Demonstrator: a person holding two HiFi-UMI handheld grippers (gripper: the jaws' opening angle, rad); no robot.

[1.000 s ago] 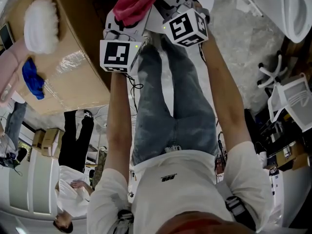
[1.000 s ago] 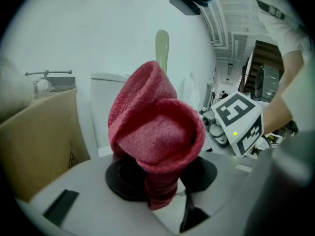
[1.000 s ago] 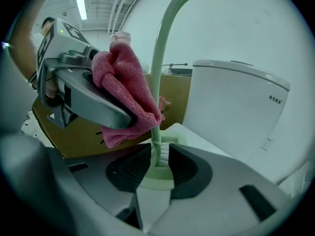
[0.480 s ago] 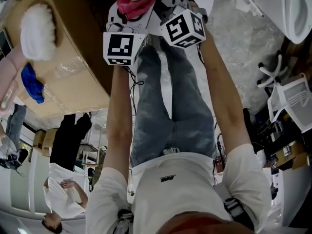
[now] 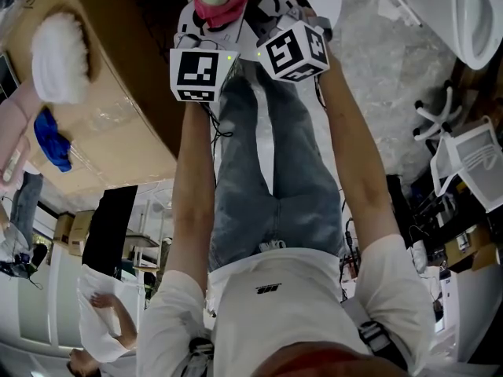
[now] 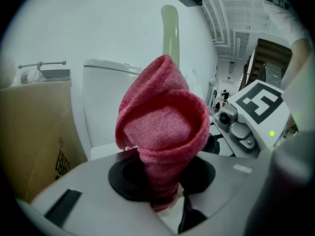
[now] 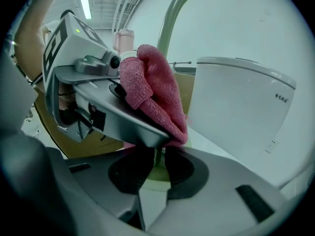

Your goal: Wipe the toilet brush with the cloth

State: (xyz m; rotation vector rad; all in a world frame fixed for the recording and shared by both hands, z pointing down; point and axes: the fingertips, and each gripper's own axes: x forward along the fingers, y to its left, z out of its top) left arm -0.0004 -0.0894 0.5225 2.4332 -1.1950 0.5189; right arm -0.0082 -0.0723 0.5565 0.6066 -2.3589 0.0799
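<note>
Observed from the head view: both grippers are raised together at twelve o'clock, in front of the person's legs, their marker cubes side by side.

Left gripper [image 6: 162,181]: the jaws have just been closing, and the pink cloth [image 6: 162,127] sits between them. They are clamped on its bunched lower end. Above the jaws the cloth opens into a loose cone, folded round the pale green handle of the toilet brush [image 6: 170,28], which stands upright out of the cloth at twelve o'clock.

Right gripper [image 7: 156,163]: the jaws have likewise just been closing. The dark pads are pressed onto the lower part of the brush handle, which runs up from between them and curves towards one o'clock. In the right gripper view, the cloth lies against the handle just above the pads, with the left gripper's body at nine to ten o'clock of it.

Position of the task items: brush handle and cloth are held in the air between the two grippers, the cloth wrapped on the handle above the right gripper's hold. The brush head is not visible in any view.

Surroundings: a white toilet cistern [image 7: 241,112] stands behind the brush. A cardboard box [image 6: 34,132] stands at nine o'clock of the left gripper.
</note>
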